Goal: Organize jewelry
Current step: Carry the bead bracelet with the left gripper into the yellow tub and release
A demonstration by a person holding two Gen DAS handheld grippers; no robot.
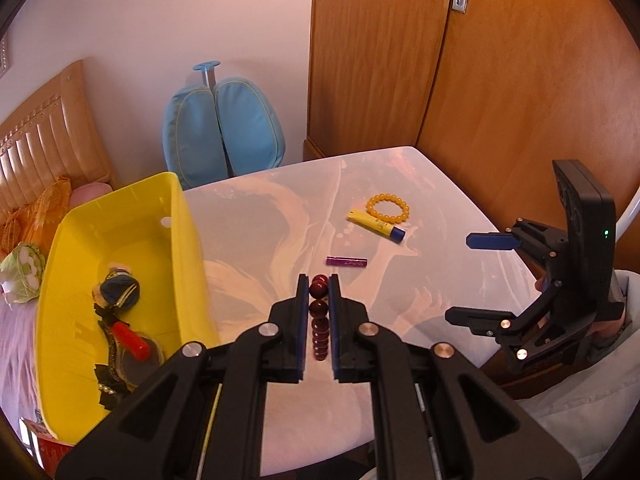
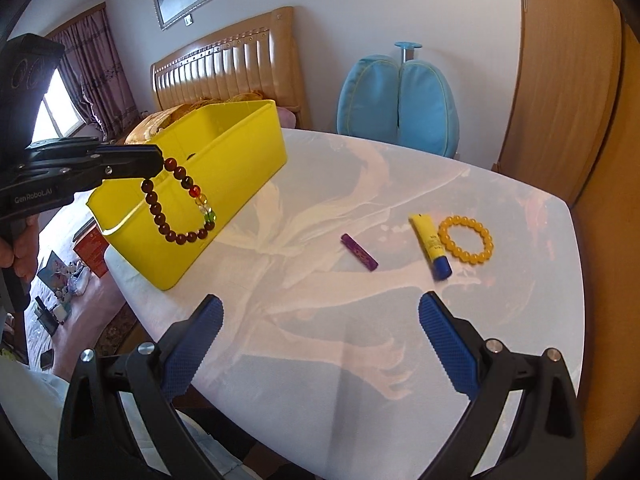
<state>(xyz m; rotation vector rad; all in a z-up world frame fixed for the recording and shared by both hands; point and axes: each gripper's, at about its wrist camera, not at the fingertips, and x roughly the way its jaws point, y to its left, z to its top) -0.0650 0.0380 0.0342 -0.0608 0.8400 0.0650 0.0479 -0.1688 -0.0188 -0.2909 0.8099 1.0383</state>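
Observation:
My left gripper (image 1: 319, 280) is shut on a dark red bead bracelet (image 1: 319, 308), which hangs from it beside the yellow bin (image 2: 224, 184) in the right wrist view (image 2: 178, 204). The yellow bin (image 1: 180, 248) stands at the table's left and holds hair accessories (image 1: 120, 320). A yellow bead bracelet (image 1: 388, 208), a yellow tube with a blue cap (image 1: 376, 224) and a purple stick (image 1: 346, 262) lie on the white table (image 1: 280, 220). My right gripper (image 2: 320, 316) is open and empty above the table, short of these items (image 2: 466, 240).
A blue cushioned chair (image 1: 220, 128) stands behind the table. A wooden wardrobe (image 1: 440, 60) is at the back right. A bed with a headboard (image 2: 228, 68) lies behind the bin. Boxes and clutter (image 2: 68, 280) lie on the floor left of the table.

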